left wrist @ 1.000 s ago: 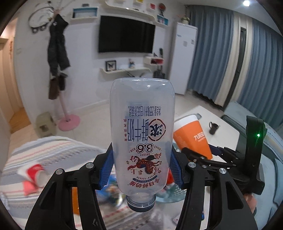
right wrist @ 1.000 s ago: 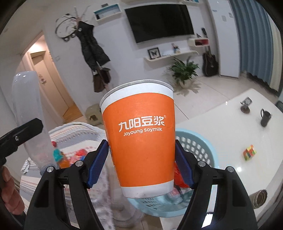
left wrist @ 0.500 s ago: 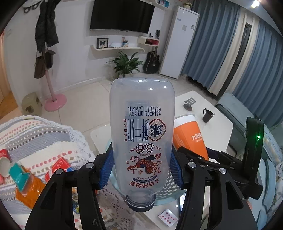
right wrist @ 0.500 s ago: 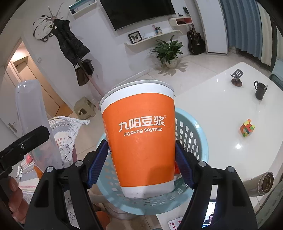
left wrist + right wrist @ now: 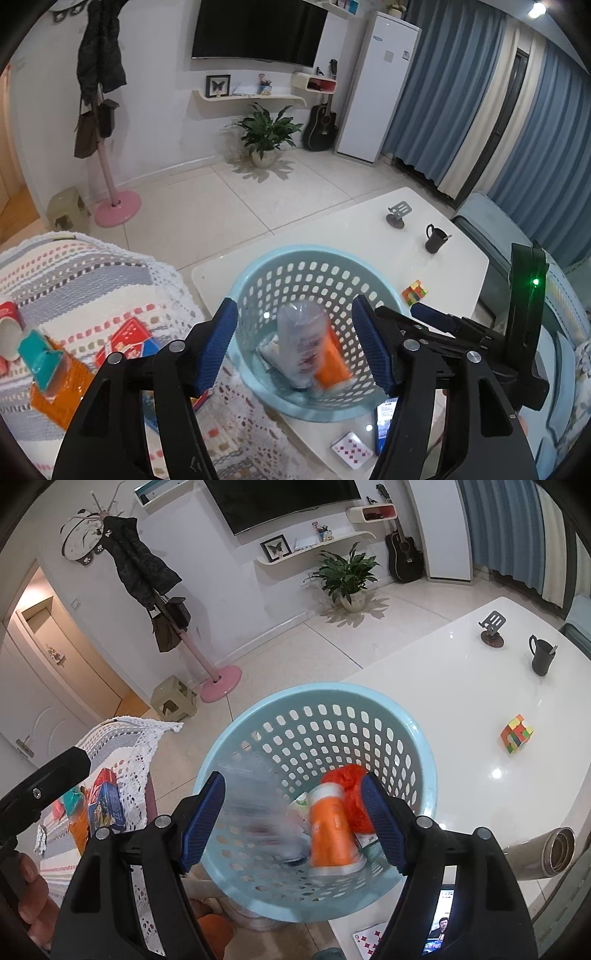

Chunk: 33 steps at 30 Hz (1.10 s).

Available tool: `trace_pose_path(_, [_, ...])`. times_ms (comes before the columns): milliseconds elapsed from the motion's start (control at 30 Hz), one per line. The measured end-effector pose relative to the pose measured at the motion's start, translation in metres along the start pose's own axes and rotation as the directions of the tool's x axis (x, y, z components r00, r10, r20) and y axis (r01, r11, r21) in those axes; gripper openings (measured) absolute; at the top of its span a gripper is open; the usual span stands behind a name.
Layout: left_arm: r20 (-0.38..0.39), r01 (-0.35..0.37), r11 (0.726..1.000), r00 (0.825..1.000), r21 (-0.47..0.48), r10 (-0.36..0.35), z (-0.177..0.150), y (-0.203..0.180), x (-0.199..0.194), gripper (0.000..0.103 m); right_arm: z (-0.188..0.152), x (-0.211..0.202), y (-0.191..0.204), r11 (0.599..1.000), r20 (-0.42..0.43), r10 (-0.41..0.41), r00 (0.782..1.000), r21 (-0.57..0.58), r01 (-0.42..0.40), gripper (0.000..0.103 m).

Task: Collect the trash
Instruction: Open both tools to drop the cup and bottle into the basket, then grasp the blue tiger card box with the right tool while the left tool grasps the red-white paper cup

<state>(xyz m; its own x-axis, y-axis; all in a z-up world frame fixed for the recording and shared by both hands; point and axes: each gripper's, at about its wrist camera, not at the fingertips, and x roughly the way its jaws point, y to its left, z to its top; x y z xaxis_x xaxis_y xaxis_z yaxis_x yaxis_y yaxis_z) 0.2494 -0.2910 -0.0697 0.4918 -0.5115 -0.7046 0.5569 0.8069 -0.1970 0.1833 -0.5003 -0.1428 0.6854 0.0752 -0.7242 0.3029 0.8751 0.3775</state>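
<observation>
Both tools hang side by side above the light blue perforated basket (image 5: 317, 266), each tilted down so that its fingers frame the basket's mouth. The left hand-held gripper (image 5: 295, 347) has its blue pads spread wide with nothing between them, and the right hand-held gripper (image 5: 293, 821) is likewise parted and empty. In the left wrist view the right tool's black body crosses the right side of the frame, a green light lit on it; in the right wrist view the left tool's black finger enters from the left edge, with the person's bare fingers (image 5: 27, 897) curled under it.

The clear plastic bottle (image 5: 303, 343) is inside the basket, blurred by motion, and whether it is resting on the bottom cannot be told. The orange soymilk cup (image 5: 332, 830) is just beside it inside the basket, tipped over, next to an orange mesh ball (image 5: 352, 790) against the basket wall.

The basket stands at the near left corner of the white tabletop (image 5: 461, 686). A Rubik's cube (image 5: 516, 733), a black mug (image 5: 540, 656) and a phone stand (image 5: 492, 627) sit well apart toward the far right edge. A steel flask (image 5: 546, 853) lies at the near edge.
</observation>
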Motion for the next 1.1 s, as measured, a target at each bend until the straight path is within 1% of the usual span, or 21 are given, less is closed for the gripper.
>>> trace_pose_path(133, [0.023, 0.004, 1.0, 1.0, -0.008, -0.003, -0.004, 0.006, -0.014, 0.063, -0.002, -0.006, 0.01, 1.0, 0.006, 0.003, 1.0, -0.019, -0.003, 0.072])
trace_pose_path(300, [0.054, 0.006, 1.0, 0.999, -0.016, -0.005, -0.009, 0.012, -0.037, 0.062, -0.004, -0.016, 0.031, 0.998, 0.018, 0.012, 1.0, -0.06, -0.01, 0.072])
trace_pose_path(567, [0.119, -0.007, 0.998, 0.993, -0.063, 0.015, -0.017, 0.039, -0.084, 0.062, -0.007, -0.034, 0.086, 0.986, 0.042, 0.054, 0.998, -0.16, -0.047, 0.072])
trace_pose_path(833, [0.178, -0.057, 0.987, 0.98, -0.154, 0.084, -0.033, 0.091, -0.131, 0.062, -0.019, -0.037, 0.149, 0.962, 0.034, 0.1, 0.994, -0.257, -0.087, 0.072])
trace_pose_path(967, [0.203, -0.088, 0.971, 0.97, -0.221, 0.135, -0.044, 0.126, -0.156, 0.062, -0.029, -0.033, 0.172, 0.951, 0.023, 0.112, 0.993, -0.293, -0.1, 0.072])
trace_pose_path(1100, [0.204, -0.139, 0.947, 0.958, -0.289, 0.203, -0.056, 0.163, -0.174, 0.062, -0.041, -0.021, 0.193, 0.945, 0.01, 0.123, 0.992, -0.307, -0.115, 0.072])
